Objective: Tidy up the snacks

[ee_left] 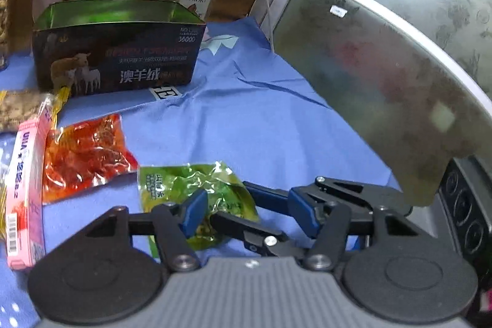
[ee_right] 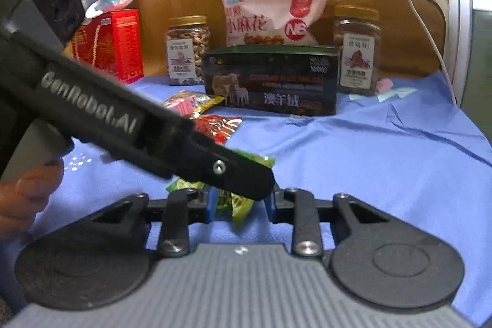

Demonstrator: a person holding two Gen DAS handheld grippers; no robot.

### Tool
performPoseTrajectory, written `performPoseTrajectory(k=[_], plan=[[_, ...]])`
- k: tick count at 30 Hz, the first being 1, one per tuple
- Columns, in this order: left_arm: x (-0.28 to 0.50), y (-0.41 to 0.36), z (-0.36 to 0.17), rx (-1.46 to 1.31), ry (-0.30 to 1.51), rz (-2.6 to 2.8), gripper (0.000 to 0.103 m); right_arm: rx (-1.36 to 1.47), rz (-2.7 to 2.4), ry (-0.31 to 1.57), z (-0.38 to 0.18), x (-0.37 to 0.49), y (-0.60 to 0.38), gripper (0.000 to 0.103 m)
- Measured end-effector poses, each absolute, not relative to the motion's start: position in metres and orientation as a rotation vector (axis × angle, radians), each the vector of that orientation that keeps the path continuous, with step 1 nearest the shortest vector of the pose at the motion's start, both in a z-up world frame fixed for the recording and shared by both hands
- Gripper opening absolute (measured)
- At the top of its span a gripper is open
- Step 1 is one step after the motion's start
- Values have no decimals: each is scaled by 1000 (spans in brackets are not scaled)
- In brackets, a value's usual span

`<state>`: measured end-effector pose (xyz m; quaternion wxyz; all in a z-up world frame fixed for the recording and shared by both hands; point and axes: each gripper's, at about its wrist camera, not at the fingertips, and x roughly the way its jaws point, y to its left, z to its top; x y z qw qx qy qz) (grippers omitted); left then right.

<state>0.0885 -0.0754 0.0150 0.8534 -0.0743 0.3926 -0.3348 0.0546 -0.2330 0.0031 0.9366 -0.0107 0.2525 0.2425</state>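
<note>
A crinkled, glossy green snack packet point(ee_left: 196, 189) lay on the blue cloth point(ee_left: 261, 119) covering the worktop, beside a shiny orange-red packet point(ee_left: 86, 152) and a flat pink carton point(ee_left: 26, 189). The left claw point(ee_left: 246, 211) was spread, its blue pads point(ee_left: 193, 212) over the packet's near edge. The right claw point(ee_right: 240, 203) was also spread around the same packet, though the left tool's black body hid much of it. Behind stood an open dark cardboard box point(ee_right: 270, 79), its contents unseen. Two clear, gold-lidded jars point(ee_right: 187, 48) held nuts; a soft pink bag point(ee_right: 273, 11) rose behind the box.
</note>
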Motion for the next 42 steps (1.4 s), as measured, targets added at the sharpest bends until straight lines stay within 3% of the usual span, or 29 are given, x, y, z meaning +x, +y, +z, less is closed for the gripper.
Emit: performPoseTrajectory(k=[5, 7, 11, 13, 17, 20, 23, 25, 33, 42], plan=[[95, -53, 18, -183, 818, -594, 68, 16, 508, 526, 2, 58, -237, 32], [102, -38, 17, -218, 819, -543, 82, 0, 492, 500, 3, 54, -235, 31], [114, -20, 8, -279, 846, -518, 87, -126, 481, 392, 6, 34, -220, 28], [114, -20, 8, -282, 832, -554, 97, -191, 476, 338, 7, 24, -213, 27], [106, -33, 7, -267, 811, -664, 100, -249, 470, 290, 7, 16, -209, 25], [113, -31, -5, -382, 865, -714, 95, -242, 447, 300, 8, 20, -213, 25], [116, -28, -7, -427, 864, -735, 77, -214, 440, 309, 9, 22, -218, 24], [116, -29, -5, -452, 865, -786, 51, -181, 440, 327, 9, 24, -220, 24], [124, -38, 0, -443, 895, -795, 52, -39, 453, 390, 11, 40, -231, 24], [126, -41, -5, -429, 895, -809, 55, 472, 581, 701, -13, 86, -291, 28]])
